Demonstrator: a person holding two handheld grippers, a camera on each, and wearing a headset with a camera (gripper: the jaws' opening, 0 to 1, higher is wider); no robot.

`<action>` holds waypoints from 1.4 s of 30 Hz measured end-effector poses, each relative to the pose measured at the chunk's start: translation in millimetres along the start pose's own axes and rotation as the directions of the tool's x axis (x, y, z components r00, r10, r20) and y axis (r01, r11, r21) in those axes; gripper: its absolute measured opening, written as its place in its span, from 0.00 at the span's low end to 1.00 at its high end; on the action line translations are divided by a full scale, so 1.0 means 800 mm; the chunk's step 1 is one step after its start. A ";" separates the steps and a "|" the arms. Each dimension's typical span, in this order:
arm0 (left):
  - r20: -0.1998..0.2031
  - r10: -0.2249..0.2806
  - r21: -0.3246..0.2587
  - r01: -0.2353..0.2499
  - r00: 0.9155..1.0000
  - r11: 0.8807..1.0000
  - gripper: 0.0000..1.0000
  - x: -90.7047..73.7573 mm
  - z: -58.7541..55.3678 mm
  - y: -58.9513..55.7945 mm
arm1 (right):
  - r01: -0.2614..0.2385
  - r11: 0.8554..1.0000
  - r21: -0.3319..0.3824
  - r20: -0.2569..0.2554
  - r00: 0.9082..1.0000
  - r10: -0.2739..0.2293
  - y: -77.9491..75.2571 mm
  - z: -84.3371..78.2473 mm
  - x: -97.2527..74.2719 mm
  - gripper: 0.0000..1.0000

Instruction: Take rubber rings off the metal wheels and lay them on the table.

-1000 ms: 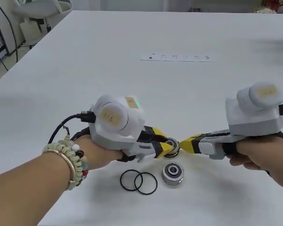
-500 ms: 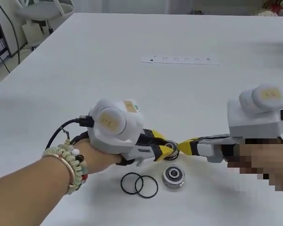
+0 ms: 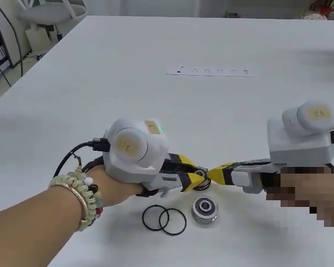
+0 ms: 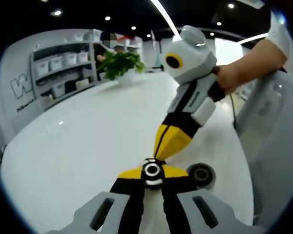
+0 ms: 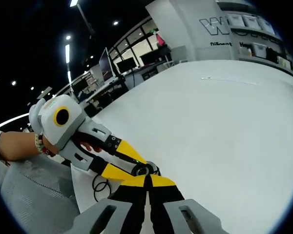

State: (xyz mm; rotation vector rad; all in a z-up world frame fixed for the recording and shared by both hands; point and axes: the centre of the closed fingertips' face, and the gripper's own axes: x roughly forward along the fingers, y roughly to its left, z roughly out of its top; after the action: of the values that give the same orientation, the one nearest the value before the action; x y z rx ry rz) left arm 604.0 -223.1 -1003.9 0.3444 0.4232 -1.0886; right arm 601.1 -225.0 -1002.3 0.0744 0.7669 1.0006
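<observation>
At the near centre of the worktop, the left gripper and the right gripper meet tip to tip. The left gripper's jaws are clenched on a metal wheel; in the left gripper view this held wheel sits face-on between the yellow tips. The right gripper approaches from 3 o'clock. Its jaws are closed together, with the tips against the rim of the held wheel. Whether they pinch a rubber ring there cannot be determined.

A second wheel lies flat on the worktop at 6 o'clock from the held wheel, near it but apart. Two black rubber rings lie flat at 9 o'clock from the second wheel, overlapping each other. A white power strip lies at 12 o'clock, well apart from the grippers.
</observation>
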 end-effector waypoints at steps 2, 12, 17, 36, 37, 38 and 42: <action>0.000 0.000 0.001 0.000 1.000 1.000 0.14 0.000 0.000 0.000 | -0.005 1.000 0.000 0.002 1.000 0.005 0.001 0.000 0.000 0.00; 0.001 0.000 -0.001 0.000 1.000 1.000 0.14 0.000 0.000 0.000 | -0.023 1.000 -0.017 0.014 1.000 0.023 0.004 0.002 0.002 0.00; 0.002 0.001 -0.002 -0.001 1.000 1.000 0.14 0.000 0.000 0.000 | -0.026 1.000 -0.016 0.017 0.999 0.027 0.003 0.002 0.001 0.00; 0.004 0.004 -0.013 -0.004 1.000 1.000 0.14 0.000 0.001 0.000 | -0.051 0.996 -0.068 0.036 0.998 0.053 0.014 0.009 0.001 0.00; 0.002 0.006 -0.013 -0.006 1.000 1.000 0.14 0.000 0.001 0.000 | -0.047 0.997 -0.067 0.031 0.998 0.049 0.013 0.007 0.001 0.00; 0.001 0.008 -0.016 -0.008 1.000 1.000 0.14 0.000 0.001 0.000 | -0.041 0.997 -0.068 0.025 0.999 0.043 0.011 0.005 0.001 0.00; -0.010 0.011 -0.040 -0.011 1.000 0.999 0.14 0.002 0.003 0.001 | -0.021 0.997 -0.080 0.008 1.000 0.022 0.006 0.001 0.001 0.00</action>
State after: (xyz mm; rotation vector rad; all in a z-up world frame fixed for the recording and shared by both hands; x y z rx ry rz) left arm 605.6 -225.1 -1002.6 0.3159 0.4509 -1.0669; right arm 598.8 -221.2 -1000.3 0.0185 0.7187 1.0497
